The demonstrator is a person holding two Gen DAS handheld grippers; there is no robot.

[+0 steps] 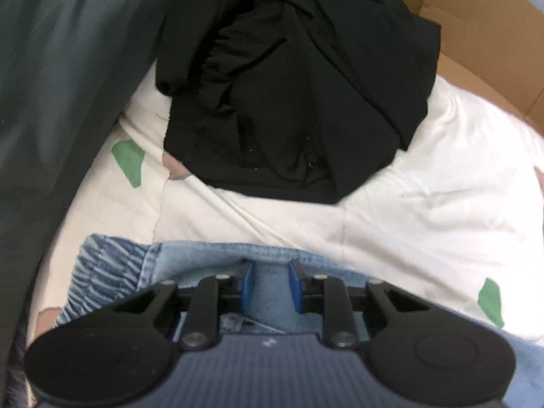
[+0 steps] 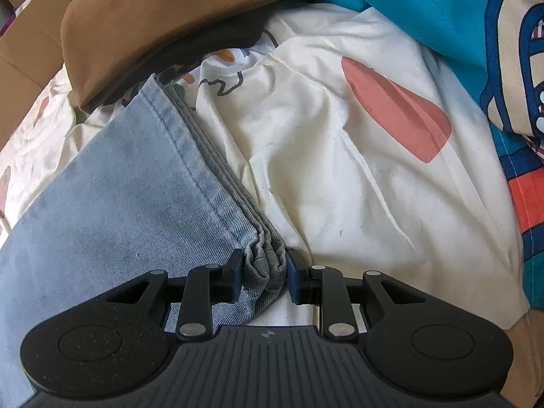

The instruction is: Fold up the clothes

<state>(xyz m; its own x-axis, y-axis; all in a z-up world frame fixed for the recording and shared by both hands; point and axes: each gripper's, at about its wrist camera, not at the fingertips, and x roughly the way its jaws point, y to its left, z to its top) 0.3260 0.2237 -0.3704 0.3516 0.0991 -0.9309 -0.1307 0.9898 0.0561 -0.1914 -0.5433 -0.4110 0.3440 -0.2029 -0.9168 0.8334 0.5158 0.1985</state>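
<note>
Jeans (image 1: 217, 258), light blue denim, lie on a cream bed sheet (image 1: 425, 210) with green patches, and from my left wrist only a narrow band of them shows above the tool body. My left tool (image 1: 271, 280) sits over that band with its blue pads (image 1: 247, 280) a small way apart; denim fills the gap behind them, but I cannot tell whether the pads press on it or merely hover over it. To the left, a striped, gathered part of the denim (image 1: 105, 272) runs out of sight under the tool. Beyond the jeans a crumpled black garment (image 1: 299, 102) rests on the sheet, its top cut off by the frame edge. A brown cardboard box (image 1: 482, 34) shows at the upper right, and a blurred dark grey fabric (image 1: 61, 85) fills the left side; what it is, I cannot make out.

From my right wrist, the jeans (image 2: 119, 187) lie folded in several layers on the same sheet (image 2: 323, 153), which here carries a pink patch. My right tool (image 2: 263, 278) is closed onto the bunched corner of those stacked denim layers, pads pressing on both sides. A folded brown garment (image 2: 153, 23) lies on something black past the far end of the jeans. A teal printed cloth (image 2: 442, 10) covers the upper right, cut off by the frame.
</note>
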